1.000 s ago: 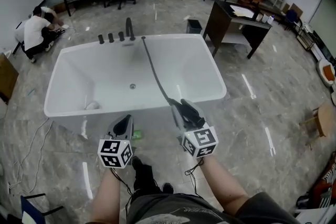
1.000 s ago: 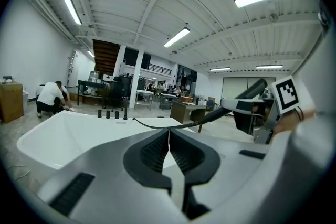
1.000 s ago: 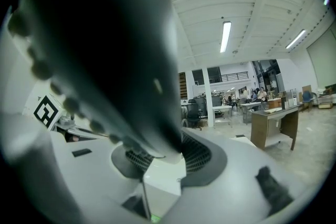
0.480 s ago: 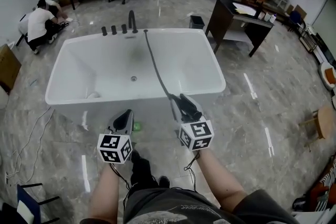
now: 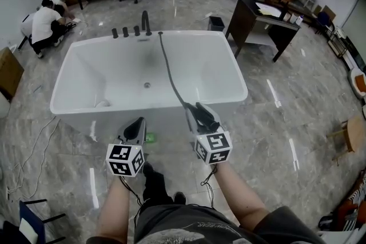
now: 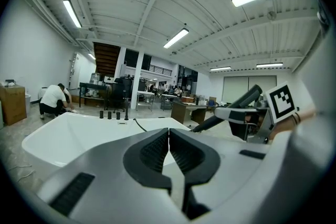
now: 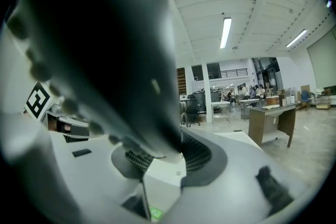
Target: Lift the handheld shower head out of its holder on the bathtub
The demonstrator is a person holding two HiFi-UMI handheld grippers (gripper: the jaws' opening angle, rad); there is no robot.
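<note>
The white bathtub [image 5: 63, 110] stands in front of me on the marble floor. My right gripper [image 5: 200, 118] is shut on the dark handheld shower head [image 5: 204, 114], held near the tub's near rim. Its dark hose [image 5: 168, 74] runs across the tub to the far rim, beside the black faucet [image 5: 145, 23]. In the right gripper view the shower head [image 7: 115, 50] fills the frame between the jaws of that gripper [image 7: 163, 157]. My left gripper [image 5: 135, 127] hangs shut and empty left of it. Its pads [image 6: 157, 149] meet with nothing between them.
A person [image 5: 43, 23] crouches on the floor at the far left. A dark desk [image 5: 260, 20] and a small bin [image 5: 215, 24] stand beyond the tub's right end. A cardboard box [image 5: 8, 74] sits at the left edge. A cable trails on the floor at left.
The head view has shifted slightly, so the tub sits a little higher in frame. Both grippers keep their places and the shower head stays in the right jaws.
</note>
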